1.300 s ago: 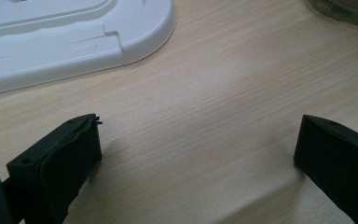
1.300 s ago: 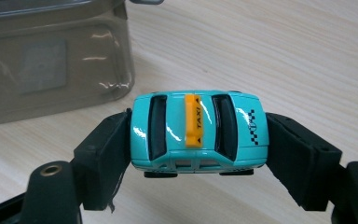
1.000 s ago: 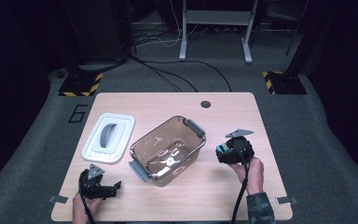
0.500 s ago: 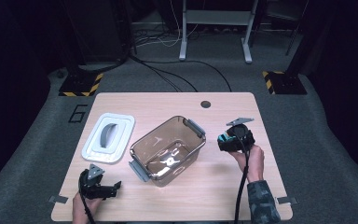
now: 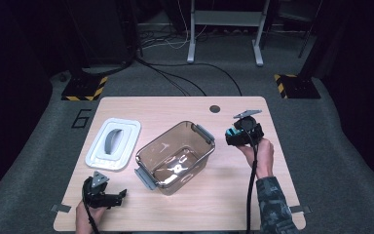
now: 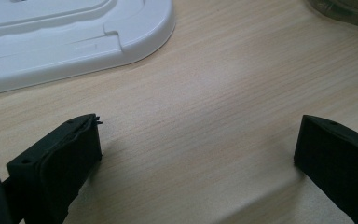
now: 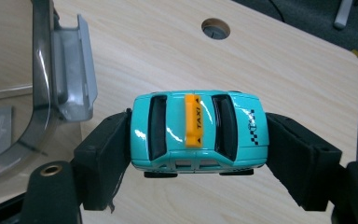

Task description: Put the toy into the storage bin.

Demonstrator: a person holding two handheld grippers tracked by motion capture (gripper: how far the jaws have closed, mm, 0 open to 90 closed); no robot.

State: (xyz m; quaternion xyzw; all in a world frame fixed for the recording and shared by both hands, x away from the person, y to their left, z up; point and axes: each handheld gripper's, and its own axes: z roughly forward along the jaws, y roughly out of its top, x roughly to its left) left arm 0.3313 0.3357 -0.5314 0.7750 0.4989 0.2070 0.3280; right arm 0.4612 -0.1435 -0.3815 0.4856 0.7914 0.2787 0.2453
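Observation:
A turquoise toy taxi (image 7: 198, 130) with an orange roof sign is clamped end to end between the black jaws of my right gripper (image 7: 198, 154). In the high view that right gripper (image 5: 234, 134) hangs above the table just right of the clear smoky plastic bin (image 5: 175, 157), with the taxi (image 5: 231, 133) showing as a small turquoise spot. The bin's grey latch (image 7: 74, 70) is at the left of the right gripper view. My left gripper (image 5: 119, 196) rests at the front left of the table, jaws wide apart over bare wood (image 6: 200, 121).
A white lid (image 5: 113, 144) with a grey handle lies left of the bin; its corner (image 6: 74, 32) shows in the left gripper view. A round cable hole (image 5: 215, 108) sits near the table's far edge. Cables trail from both grippers toward the person.
My right gripper has lifted and moved away from the person toward the far side of the table, still shut on the taxi. The left gripper has stayed where it was.

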